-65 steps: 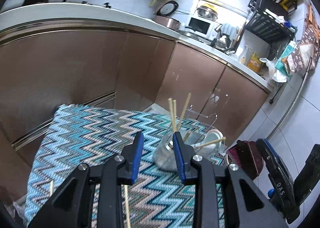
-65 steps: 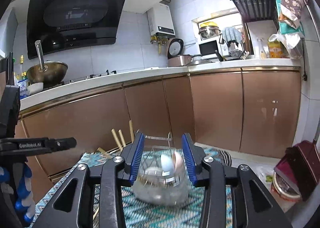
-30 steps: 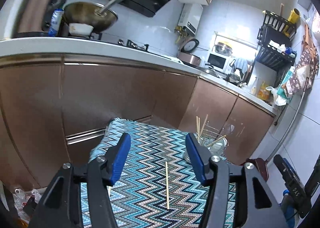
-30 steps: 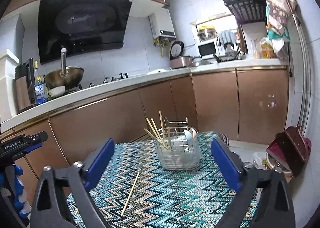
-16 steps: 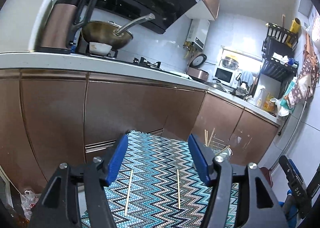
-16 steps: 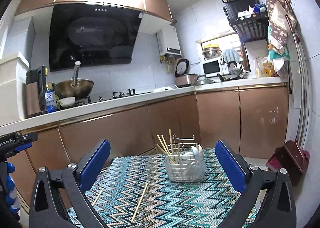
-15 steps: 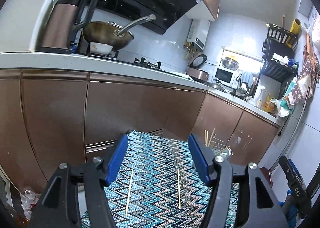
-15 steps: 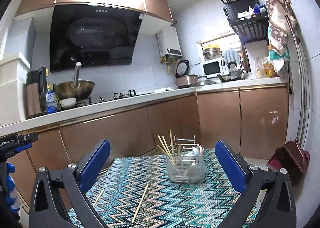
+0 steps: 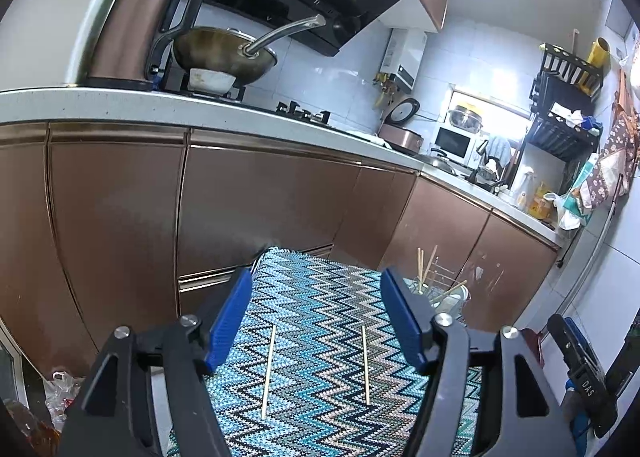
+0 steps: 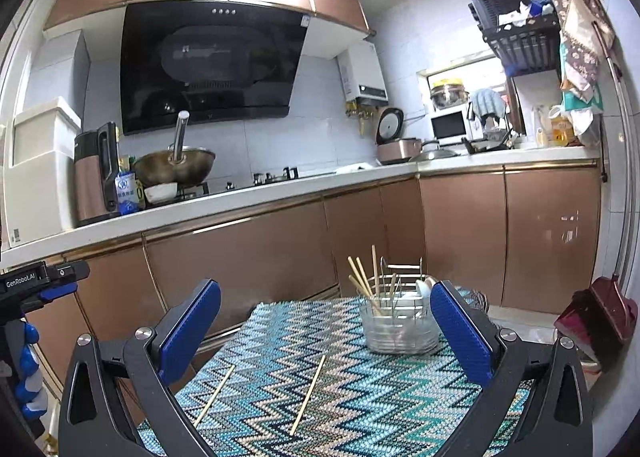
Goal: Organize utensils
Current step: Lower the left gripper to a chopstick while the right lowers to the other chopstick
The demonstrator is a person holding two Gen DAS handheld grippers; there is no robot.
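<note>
A clear utensil holder (image 10: 400, 327) with a wire rack stands at the far right of a blue zigzag mat (image 10: 360, 397). It holds several chopsticks and white spoons. It also shows in the left wrist view (image 9: 444, 293). Two loose chopsticks lie flat on the mat, one to the left (image 10: 214, 395) (image 9: 269, 371) and one nearer the middle (image 10: 308, 393) (image 9: 365, 363). My left gripper (image 9: 316, 313) is open and empty above the mat's near side. My right gripper (image 10: 326, 327) is wide open and empty, held back from the holder.
Copper-coloured kitchen cabinets (image 10: 260, 253) run behind the mat under a white counter (image 9: 200, 109) with a wok, kettle and rice cooker. A dark red dustpan (image 10: 600, 309) stands on the floor at the right. The other gripper's handle (image 10: 28, 285) shows at the left edge.
Both grippers have drawn back and risen from the holder and opened wide. The two loose chopsticks have come into view on the mat. In the last half second little has moved.
</note>
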